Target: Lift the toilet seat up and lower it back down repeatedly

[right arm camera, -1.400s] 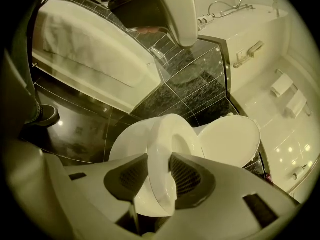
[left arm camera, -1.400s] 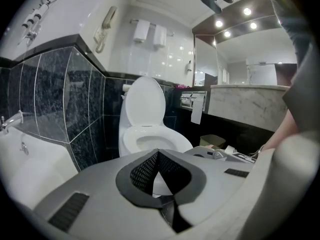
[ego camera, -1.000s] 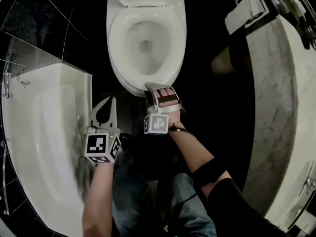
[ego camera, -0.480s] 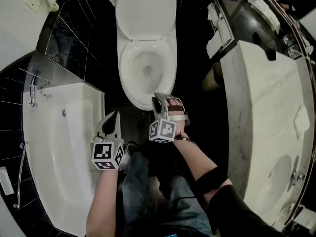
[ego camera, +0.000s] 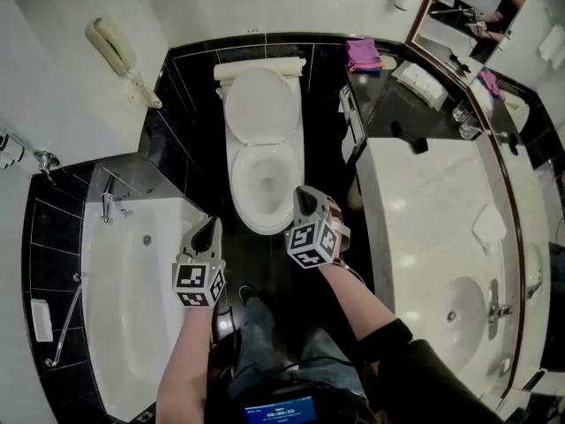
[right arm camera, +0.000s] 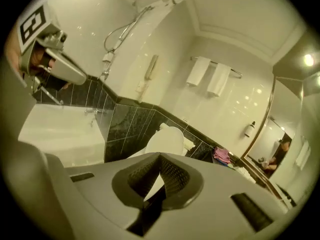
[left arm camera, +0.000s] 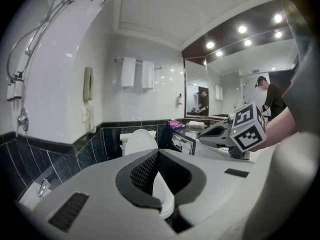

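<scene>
White toilet amid black tiles

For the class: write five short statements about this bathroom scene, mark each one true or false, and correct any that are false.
1. The left gripper has its jaws together, holding nothing. True.
2. The right gripper grips the rim of the toilet. False: its jaws have just been closing with nothing between them, apart from the toilet.
3. The bathtub is on the left gripper's side of the toilet. True.
4. The pink cloth lies in the bathtub. False: it lies on the dark ledge to the right of the toilet's tank.
5. Two white towels hang from a wall rail. True.
</scene>
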A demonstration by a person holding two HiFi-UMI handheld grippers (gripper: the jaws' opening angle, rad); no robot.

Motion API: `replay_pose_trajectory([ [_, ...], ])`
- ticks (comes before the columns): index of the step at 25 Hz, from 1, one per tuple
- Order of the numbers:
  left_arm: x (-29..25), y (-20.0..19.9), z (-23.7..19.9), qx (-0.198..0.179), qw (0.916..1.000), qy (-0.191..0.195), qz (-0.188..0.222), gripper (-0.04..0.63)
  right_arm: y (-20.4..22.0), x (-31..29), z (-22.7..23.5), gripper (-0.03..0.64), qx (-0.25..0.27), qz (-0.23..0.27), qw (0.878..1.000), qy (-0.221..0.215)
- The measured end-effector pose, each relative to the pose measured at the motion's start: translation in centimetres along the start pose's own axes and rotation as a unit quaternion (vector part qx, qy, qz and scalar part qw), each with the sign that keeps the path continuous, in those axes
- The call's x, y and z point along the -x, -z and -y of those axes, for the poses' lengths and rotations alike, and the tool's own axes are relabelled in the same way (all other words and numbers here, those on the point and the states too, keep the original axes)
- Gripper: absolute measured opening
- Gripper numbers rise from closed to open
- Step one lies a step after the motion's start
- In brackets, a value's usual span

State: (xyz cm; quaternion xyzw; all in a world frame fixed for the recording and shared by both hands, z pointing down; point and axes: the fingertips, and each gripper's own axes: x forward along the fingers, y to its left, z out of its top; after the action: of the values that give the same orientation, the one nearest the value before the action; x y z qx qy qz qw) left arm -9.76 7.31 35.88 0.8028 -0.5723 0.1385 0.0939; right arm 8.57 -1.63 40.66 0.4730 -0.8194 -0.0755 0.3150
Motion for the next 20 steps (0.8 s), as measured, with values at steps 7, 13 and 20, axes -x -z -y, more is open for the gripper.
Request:
replay_pose_trajectory([
  [7,4.0,-6.2,1.8,-0.003,0.9999,0.001,0.016,-0.014,-3.1,8.8,5.3,0.020,-0.137,0.012,0.990,-0.038],
  [13,5.1,-8.3,3.2,-0.010,0.9998,0.008,0.018,-0.014,-3.0,11.9,7.9,0.020,-0.168,0.019,0.985,-0.037],
  [20,5.4,-8.1,4.3,-0.010,0.9996,0.019,0.018,-0.014,-1.6,12.2,7.9,0.020,-0.169,0.006,0.985,-0.036],
])
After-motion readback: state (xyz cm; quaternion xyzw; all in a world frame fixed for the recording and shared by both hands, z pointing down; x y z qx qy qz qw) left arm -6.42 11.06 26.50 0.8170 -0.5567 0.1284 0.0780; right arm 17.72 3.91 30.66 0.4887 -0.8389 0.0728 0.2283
